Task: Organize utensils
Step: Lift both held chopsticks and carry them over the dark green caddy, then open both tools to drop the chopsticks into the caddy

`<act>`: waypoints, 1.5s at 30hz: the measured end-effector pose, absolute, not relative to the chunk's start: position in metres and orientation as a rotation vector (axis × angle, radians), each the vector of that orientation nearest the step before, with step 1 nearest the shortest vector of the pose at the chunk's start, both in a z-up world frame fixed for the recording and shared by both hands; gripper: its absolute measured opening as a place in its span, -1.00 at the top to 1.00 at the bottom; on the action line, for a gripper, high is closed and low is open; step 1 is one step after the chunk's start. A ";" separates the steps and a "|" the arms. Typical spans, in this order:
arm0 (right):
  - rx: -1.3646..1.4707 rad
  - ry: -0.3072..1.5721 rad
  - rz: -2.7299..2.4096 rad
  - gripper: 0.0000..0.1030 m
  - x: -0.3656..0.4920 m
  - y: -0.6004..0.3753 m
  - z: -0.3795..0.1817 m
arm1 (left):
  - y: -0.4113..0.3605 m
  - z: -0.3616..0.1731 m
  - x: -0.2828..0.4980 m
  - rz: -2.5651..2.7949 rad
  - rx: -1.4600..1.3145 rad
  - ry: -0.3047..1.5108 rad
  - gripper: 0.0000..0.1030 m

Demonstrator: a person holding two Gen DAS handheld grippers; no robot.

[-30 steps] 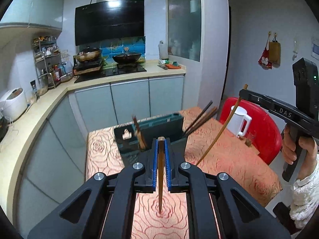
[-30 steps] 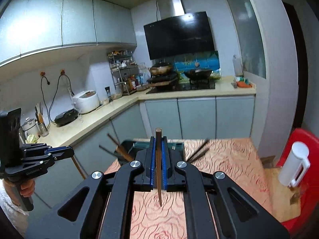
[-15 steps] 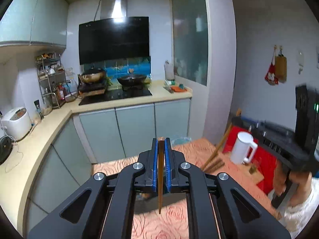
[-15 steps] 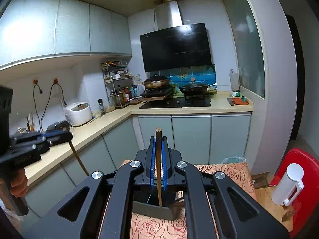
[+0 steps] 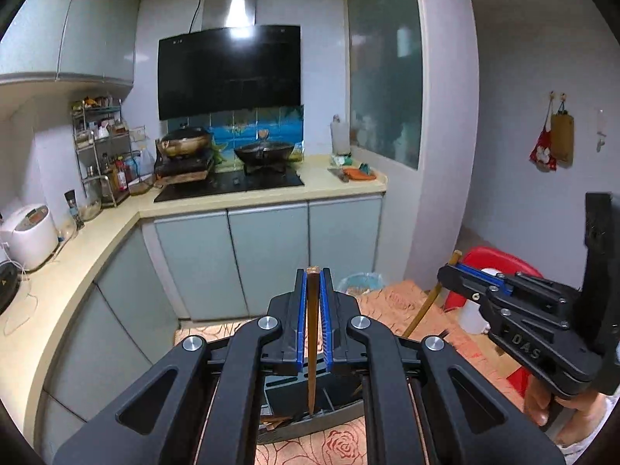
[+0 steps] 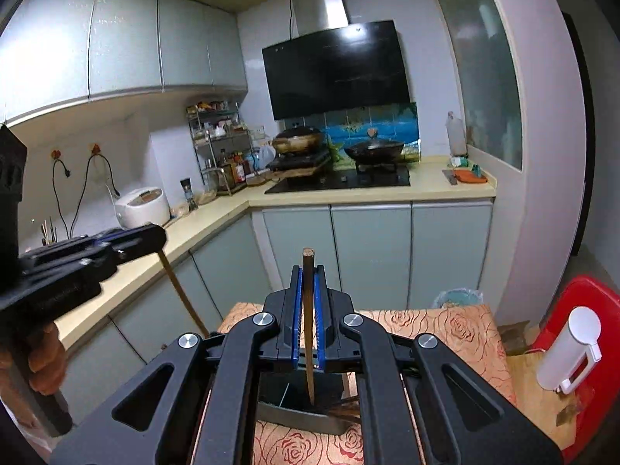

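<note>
My left gripper (image 5: 313,283) is shut on a brown chopstick (image 5: 312,333) that hangs down over a dark utensil holder (image 5: 298,399) on the rose-patterned table. My right gripper (image 6: 308,279) is shut on another brown chopstick (image 6: 309,329), its tip just above the same holder (image 6: 286,407), where other dark utensils lie. Each gripper shows in the other's view: the right gripper (image 5: 457,269) with its chopstick at the right, the left gripper (image 6: 147,236) with its chopstick at the left.
The table (image 6: 453,329) carries a floral cloth. A white kettle (image 6: 569,352) stands on a red stool (image 6: 585,298) to the right. Kitchen counter (image 5: 97,248) with a rice cooker (image 5: 27,232) runs along the left and back. A bin (image 5: 360,283) sits behind the table.
Both grippers have risen and tilted up, each with its chopstick. The holder has dropped to the bottom of both views, below the chopstick tips.
</note>
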State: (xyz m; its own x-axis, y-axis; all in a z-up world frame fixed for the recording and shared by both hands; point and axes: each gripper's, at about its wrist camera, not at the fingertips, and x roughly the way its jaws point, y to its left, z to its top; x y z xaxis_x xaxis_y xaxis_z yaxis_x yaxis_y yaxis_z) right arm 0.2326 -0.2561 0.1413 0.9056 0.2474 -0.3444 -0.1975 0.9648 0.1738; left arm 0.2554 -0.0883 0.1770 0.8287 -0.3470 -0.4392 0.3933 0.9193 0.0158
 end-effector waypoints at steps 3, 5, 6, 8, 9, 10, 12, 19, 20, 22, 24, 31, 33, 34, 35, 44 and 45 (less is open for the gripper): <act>0.122 0.404 0.232 0.87 0.240 -0.247 0.132 | -0.086 0.160 0.265 -0.376 0.110 0.445 0.88; 0.114 0.424 0.231 0.87 0.243 -0.243 0.126 | -0.084 0.149 0.272 -0.370 0.097 0.464 0.88; 0.111 0.434 0.231 0.87 0.245 -0.241 0.123 | -0.082 0.141 0.276 -0.365 0.085 0.484 0.88; 0.103 0.456 0.230 0.87 0.250 -0.237 0.116 | -0.079 0.132 0.282 -0.359 0.080 0.504 0.88; 0.097 0.467 0.228 0.87 0.252 -0.234 0.112 | -0.079 0.127 0.283 -0.358 0.082 0.515 0.88; 0.094 0.474 0.227 0.87 0.253 -0.233 0.110 | -0.079 0.123 0.284 -0.356 0.086 0.522 0.88; 0.089 0.491 0.225 0.87 0.256 -0.230 0.104 | -0.078 0.117 0.284 -0.353 0.090 0.532 0.87; 0.110 0.513 0.221 0.81 0.258 -0.228 0.096 | -0.074 0.119 0.274 -0.342 0.091 0.525 0.12; 0.110 0.511 0.221 0.78 0.257 -0.229 0.097 | -0.072 0.122 0.270 -0.332 0.089 0.507 -0.05; 0.112 0.503 0.222 0.42 0.254 -0.229 0.100 | -0.070 0.127 0.266 -0.319 0.094 0.489 -0.15; 0.121 0.483 0.213 0.17 0.249 -0.232 0.103 | -0.068 0.131 0.260 -0.312 0.099 0.473 -0.33; 0.129 0.452 0.202 0.04 0.235 -0.243 0.115 | -0.060 0.141 0.235 -0.291 0.113 0.428 -0.59; 0.135 0.439 0.196 -0.07 0.230 -0.247 0.118 | -0.056 0.143 0.230 -0.280 0.113 0.421 -0.65; 0.137 0.431 0.190 -0.14 0.227 -0.249 0.120 | -0.055 0.144 0.227 -0.274 0.114 0.417 -0.67; 0.137 0.424 0.184 -0.18 0.226 -0.250 0.121 | -0.054 0.144 0.224 -0.267 0.116 0.413 -0.69; 0.124 0.362 0.176 -0.61 0.185 -0.254 0.129 | -0.040 0.138 0.194 -0.198 0.122 0.382 -0.84; 0.126 0.357 0.179 -0.66 0.181 -0.254 0.129 | -0.038 0.137 0.190 -0.192 0.121 0.379 -0.86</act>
State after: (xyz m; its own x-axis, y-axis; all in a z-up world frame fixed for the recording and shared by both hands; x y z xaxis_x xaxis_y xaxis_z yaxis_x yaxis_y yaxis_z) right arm 0.1813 -0.2541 0.1285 0.9214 0.1957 -0.3358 -0.1515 0.9765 0.1535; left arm 0.1904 -0.0378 0.1370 0.9112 -0.1632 -0.3782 0.2083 0.9747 0.0813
